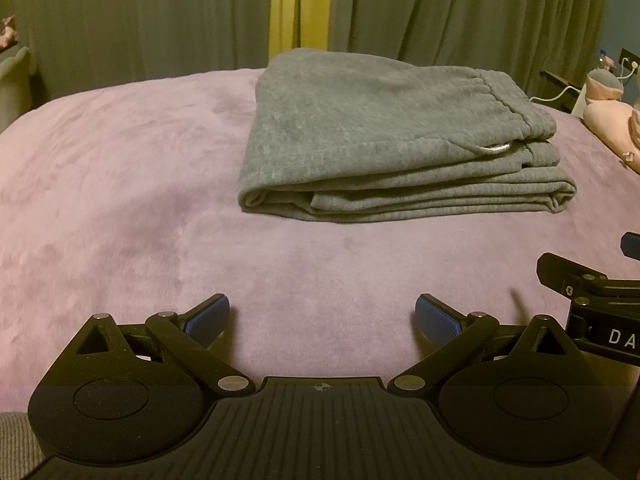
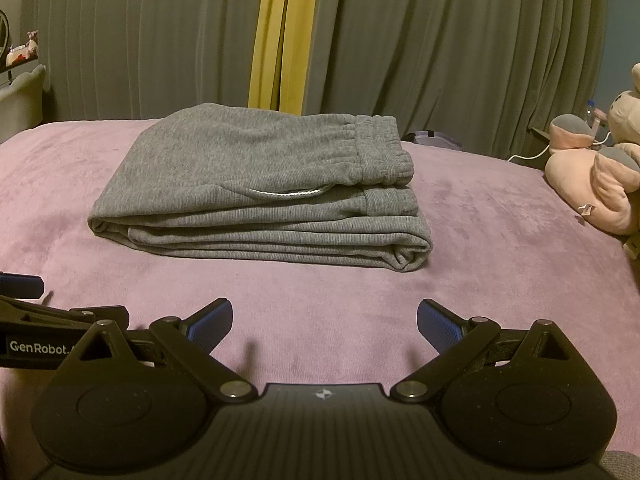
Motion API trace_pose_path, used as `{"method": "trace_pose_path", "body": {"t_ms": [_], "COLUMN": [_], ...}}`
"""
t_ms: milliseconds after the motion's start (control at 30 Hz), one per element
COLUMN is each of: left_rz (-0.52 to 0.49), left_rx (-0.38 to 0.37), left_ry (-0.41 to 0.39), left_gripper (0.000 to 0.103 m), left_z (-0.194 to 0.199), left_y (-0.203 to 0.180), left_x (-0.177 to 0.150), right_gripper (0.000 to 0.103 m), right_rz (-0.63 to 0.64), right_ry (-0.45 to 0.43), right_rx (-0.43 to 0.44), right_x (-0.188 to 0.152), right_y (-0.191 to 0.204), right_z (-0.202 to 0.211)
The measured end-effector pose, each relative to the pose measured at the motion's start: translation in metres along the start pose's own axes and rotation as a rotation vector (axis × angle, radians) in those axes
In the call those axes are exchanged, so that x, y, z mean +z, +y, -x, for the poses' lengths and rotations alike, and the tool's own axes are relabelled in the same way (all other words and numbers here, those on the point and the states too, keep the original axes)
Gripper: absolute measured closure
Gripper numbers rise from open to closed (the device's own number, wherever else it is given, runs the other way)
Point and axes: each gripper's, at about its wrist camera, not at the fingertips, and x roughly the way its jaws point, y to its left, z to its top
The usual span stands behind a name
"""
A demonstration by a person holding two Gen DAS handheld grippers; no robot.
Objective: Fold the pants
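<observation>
A: Since the grey sweatpants (image 1: pixel 396 136) already lie in a stacked rectangle, how do you judge they would handle?

B: Soft and limp, I'd say, a thick fleecy knit with some weight to it. Nothing fragile. The layers would likely slide over each other if lifted by one corner.

A: Where do they sit?

B: In the left wrist view they fill the upper centre and right of the frame, flat on the mauve plush blanket (image 1: pixel 120 184). In the right wrist view they are upper centre, a little left. The elastic waistband (image 2: pixel 380 148) is on top at the right end, with a white drawstring (image 2: pixel 286 194) peeking out below it.

A: And where would you take hold?

B: At the rounded fold along the left edge, or under the whole near edge where the layers stack, one gripper toward each end. The loose cuffs at the lower right would spill open if pinched alone.

A: What of the left gripper (image 1: pixel 322 318)?

B: Its blue pads (image 1: pixel 210 318) stand spread wide, nothing between them, low in the frame over bare blanket and well short of the pants.

A: The right gripper (image 2: pixel 325 322)?

B: The same: pads wide apart, empty, hovering over the blanket near the stack's front edge but not touching it. Each gripper shows at the edge of the other's view, so they sit side by side.

A: Anything nearby?

B: A pink plush toy (image 2: pixel 592 184) at the right edge, apart from the pants, and grey curtains (image 2: pixel 440 40) behind.
</observation>
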Motion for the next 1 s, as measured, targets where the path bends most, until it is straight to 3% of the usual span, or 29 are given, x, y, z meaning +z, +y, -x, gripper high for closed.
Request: {"method": "trace_pose_path", "body": {"t_ms": [1000], "left_rz": [-0.006], "left_rx": [0.001], "left_ry": [0.003], "left_gripper": [0.001], "left_z": [-0.0005], "left_y": [-0.0006], "left_x": [0.0007], "right_gripper": [0.004], "right_rz": [0.006], "right_ry": [0.001], "right_rx": [-0.006], "right_x": [-0.0009], "right_y": [0.0011], "right_z": [0.0003]}}
